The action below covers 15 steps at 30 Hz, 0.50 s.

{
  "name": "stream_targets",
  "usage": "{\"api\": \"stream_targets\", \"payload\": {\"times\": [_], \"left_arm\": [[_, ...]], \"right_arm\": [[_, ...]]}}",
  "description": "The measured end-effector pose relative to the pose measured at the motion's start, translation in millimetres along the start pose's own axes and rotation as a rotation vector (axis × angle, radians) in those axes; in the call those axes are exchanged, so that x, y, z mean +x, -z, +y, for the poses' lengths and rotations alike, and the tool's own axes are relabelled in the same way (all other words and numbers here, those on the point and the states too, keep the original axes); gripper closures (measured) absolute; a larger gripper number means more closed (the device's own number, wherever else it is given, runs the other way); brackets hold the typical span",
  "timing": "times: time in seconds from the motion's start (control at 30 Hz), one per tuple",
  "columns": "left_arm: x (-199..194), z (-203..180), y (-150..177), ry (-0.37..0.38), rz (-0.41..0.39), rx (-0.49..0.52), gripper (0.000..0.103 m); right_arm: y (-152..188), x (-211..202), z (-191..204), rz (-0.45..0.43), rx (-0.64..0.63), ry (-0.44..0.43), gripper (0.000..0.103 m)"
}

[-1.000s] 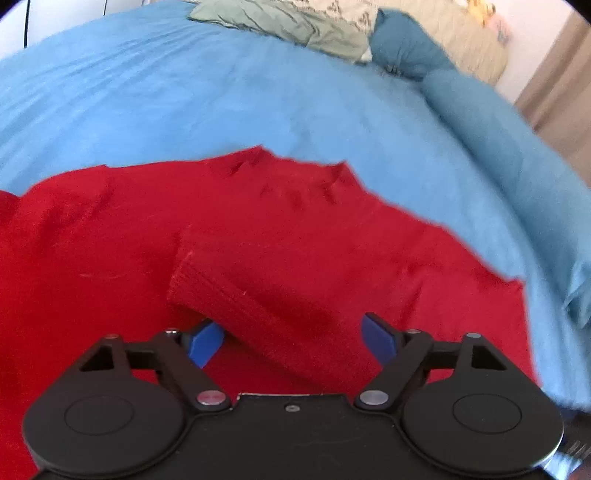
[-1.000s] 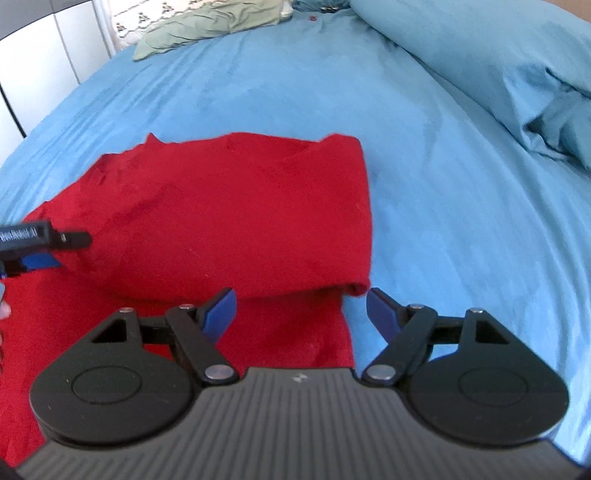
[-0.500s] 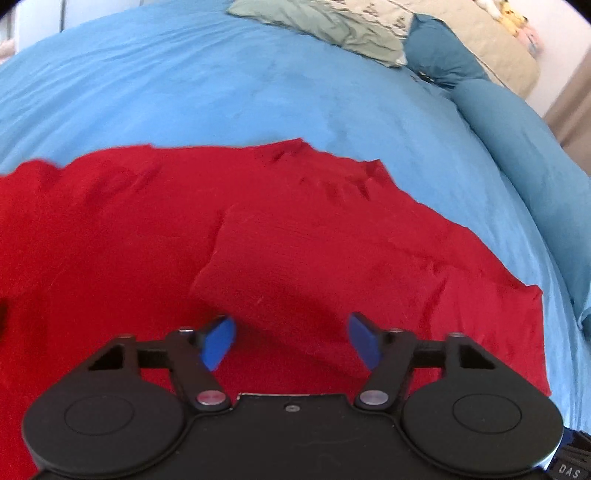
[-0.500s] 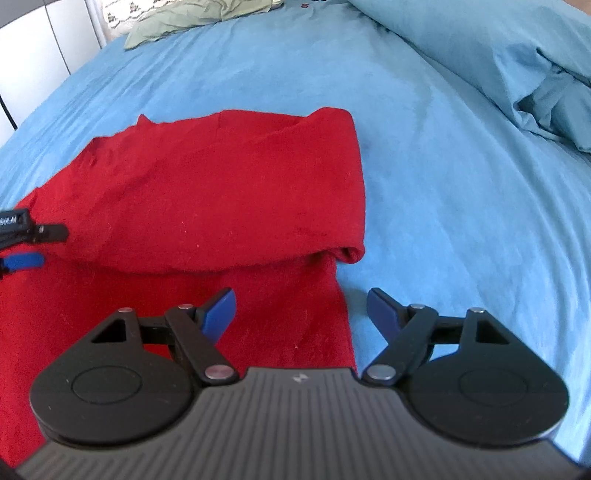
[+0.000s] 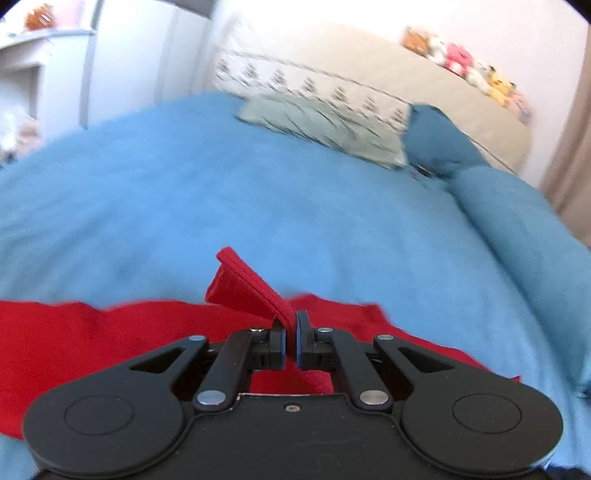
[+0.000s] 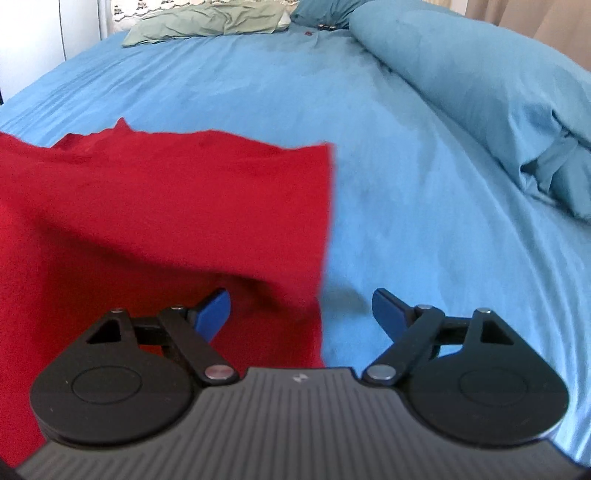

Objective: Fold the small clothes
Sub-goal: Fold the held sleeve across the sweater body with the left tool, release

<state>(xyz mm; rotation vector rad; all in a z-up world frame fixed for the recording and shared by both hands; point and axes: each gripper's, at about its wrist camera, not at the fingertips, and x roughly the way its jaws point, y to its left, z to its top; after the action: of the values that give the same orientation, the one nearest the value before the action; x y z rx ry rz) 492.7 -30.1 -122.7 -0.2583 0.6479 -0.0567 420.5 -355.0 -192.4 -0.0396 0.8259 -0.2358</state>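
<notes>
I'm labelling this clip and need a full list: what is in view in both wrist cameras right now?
red sweater: one, red, spread on the bed nearest the cameras; its cuff lifted.
bed cover: one, light blue, under everything.
duvet: one, teal-blue, bunched along the right side.
green garment: one, sage green, crumpled at the far end.
patterned pillow: one, cream with dark print, behind the green garment.
headboard: one, beige, far end.
soft toys: several, mixed colours, blurred, on the headboard.
left gripper: black with blue pads, shut on the cuff.
right gripper: same build, open over the sweater's right edge.
</notes>
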Motion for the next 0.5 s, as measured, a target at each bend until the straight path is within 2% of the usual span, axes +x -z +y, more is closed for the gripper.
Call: {"api": "stream_targets", "payload": {"times": [0.07,0.17,0.3,0.43,0.5], "left_arm": [[-2.0,17.3,8.0,-0.045,-0.002,-0.023,0.099],[4.7,37.9,26.2,-0.069,0.04,-0.055,0.098],[10.2,47.4,46.1,-0.09,0.07,-0.048,0.098],[4.0,56.0,53.3,-0.104,0.083,-0.053,0.098],[-0.6,62.4,57.0,-0.11,0.102,-0.053,0.093]], "right_arm": [[-2.8,4.2,2.0,-0.004,-0.02,0.005,0.004],[-1.6,8.8,2.6,-0.02,-0.045,0.024,0.004],[2.0,13.2,-14.1,-0.008,0.025,0.091,0.004],[8.7,7.7,-27.3,0.009,0.069,0.087,0.003],[11.5,4.3,-27.1,0.022,0.054,0.094,0.003]]}}
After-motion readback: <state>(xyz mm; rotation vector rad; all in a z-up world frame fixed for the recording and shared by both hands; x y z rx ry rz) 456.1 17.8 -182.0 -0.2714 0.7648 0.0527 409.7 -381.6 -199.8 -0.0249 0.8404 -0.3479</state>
